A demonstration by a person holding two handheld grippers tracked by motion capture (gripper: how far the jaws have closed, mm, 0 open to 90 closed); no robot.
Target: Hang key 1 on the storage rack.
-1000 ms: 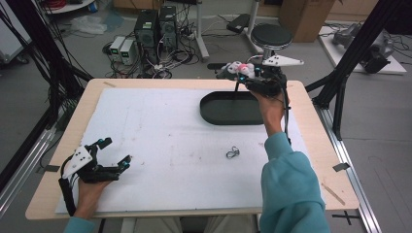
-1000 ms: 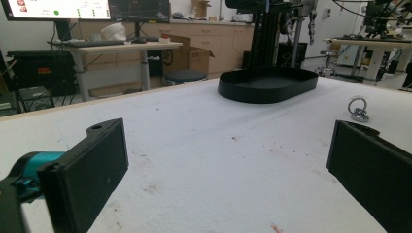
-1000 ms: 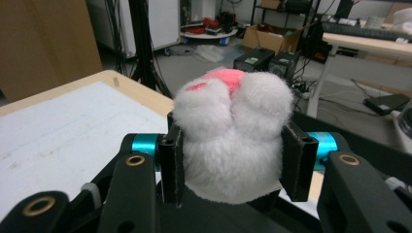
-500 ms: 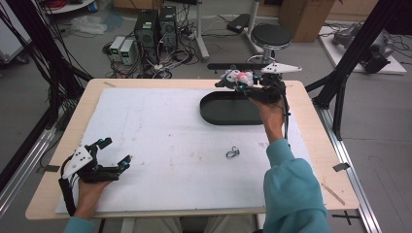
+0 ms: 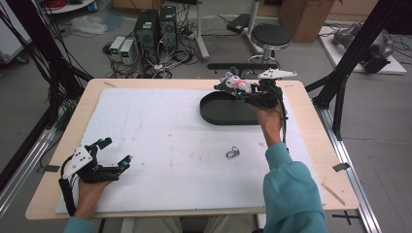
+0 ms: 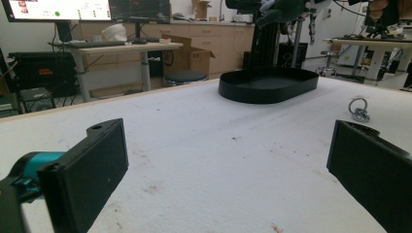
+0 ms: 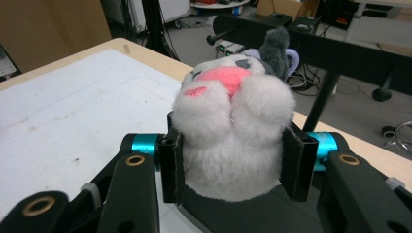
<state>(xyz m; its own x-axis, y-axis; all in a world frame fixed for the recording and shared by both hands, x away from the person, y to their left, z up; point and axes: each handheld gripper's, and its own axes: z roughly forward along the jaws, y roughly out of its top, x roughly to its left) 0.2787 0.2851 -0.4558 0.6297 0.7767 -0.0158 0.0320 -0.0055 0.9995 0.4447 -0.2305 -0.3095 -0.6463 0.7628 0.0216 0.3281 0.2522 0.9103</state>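
High view: right gripper (image 5: pixel 239 88), raised over the far rim of the black oval tray (image 5: pixel 214 114), jaws clamped on a grey, white and pink plush toy (image 5: pixel 232 83); the toy hangs above the tray's far edge, whether clear of it cannot be told. Left gripper (image 5: pixel 116 154), resting near the table's near left corner on the white sheet (image 5: pixel 160 141), jaws spread wide, nothing between them. Small metal ring (image 5: pixel 232 153), lying on the sheet between the tray and the near edge, just beside the person's right forearm in a teal sleeve (image 5: pixel 291 189). Left gripper view: two black jaws well apart at either side; bare white sheet between them; tray (image 6: pixel 268 87) farther off; metal ring (image 6: pixel 359 109) lying to its right; plush toy (image 6: pixel 286 8) held up above the tray. Right gripper view: white furry body of the plush toy (image 7: pixel 233 131) squeezed between both black jaws, pink patch on top, grey ear behind; the tray's dark floor (image 7: pixel 243 213) directly below.
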